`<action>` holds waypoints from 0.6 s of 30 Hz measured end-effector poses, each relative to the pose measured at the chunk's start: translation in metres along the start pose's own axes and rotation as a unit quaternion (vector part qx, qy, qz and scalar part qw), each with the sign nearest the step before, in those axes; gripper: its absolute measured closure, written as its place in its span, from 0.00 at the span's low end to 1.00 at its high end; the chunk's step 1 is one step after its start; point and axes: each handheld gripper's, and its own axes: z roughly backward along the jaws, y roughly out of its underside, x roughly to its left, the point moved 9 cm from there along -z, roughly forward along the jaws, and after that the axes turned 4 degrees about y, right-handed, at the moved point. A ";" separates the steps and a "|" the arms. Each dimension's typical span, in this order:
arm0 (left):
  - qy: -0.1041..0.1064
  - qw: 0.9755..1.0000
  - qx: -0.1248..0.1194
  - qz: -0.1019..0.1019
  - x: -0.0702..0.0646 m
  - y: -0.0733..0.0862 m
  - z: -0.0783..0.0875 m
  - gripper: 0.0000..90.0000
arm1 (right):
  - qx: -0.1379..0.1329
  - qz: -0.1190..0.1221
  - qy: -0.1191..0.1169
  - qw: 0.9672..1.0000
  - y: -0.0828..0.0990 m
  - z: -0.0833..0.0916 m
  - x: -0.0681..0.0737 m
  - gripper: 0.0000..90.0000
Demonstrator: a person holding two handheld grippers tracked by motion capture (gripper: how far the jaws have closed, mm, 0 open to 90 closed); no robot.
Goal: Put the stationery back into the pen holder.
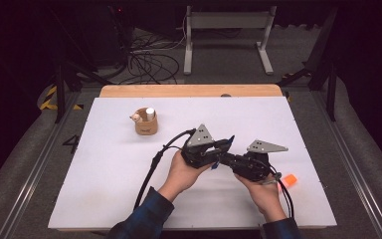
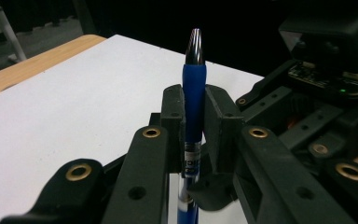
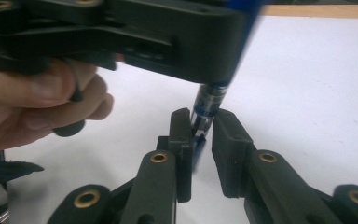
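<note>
White tabletop point(image 1: 129, 164), dark cabled floor point(image 1: 149, 64)

My right claw point(image 3: 200, 133) has its two black jaws closed on the lower end of the blue plastic pen point(image 3: 207, 108). The left claw point(image 3: 121, 32) crosses above, over the white bench point(image 3: 307, 84).
</note>
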 end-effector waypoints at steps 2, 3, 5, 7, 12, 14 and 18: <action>-0.002 1.000 0.002 -0.002 0.000 0.001 -0.001 0.88 | 0.003 0.007 0.005 1.000 0.000 0.000 0.000 0.89; -0.001 1.000 0.004 -0.004 0.000 0.001 -0.001 0.88 | 0.005 0.007 0.008 1.000 0.001 0.000 0.000 0.89; -0.002 1.000 0.006 -0.006 0.001 0.002 -0.002 0.87 | 0.007 0.011 0.015 1.000 0.002 -0.001 -0.001 0.89; -0.003 1.000 0.002 -0.003 0.000 0.001 -0.002 0.86 | 0.008 0.015 0.020 1.000 0.002 -0.001 -0.001 0.89; -0.005 1.000 -0.005 -0.003 0.000 -0.002 -0.003 0.81 | 0.013 0.032 0.030 0.999 0.002 -0.001 -0.001 0.89; -0.006 1.000 -0.004 -0.012 0.000 -0.002 -0.003 0.83 | 0.017 0.038 0.035 0.999 0.002 -0.001 0.000 0.89; -0.008 1.000 -0.003 -0.015 0.000 -0.002 -0.003 0.87 | 0.021 0.050 0.040 0.998 0.003 -0.002 0.002 0.89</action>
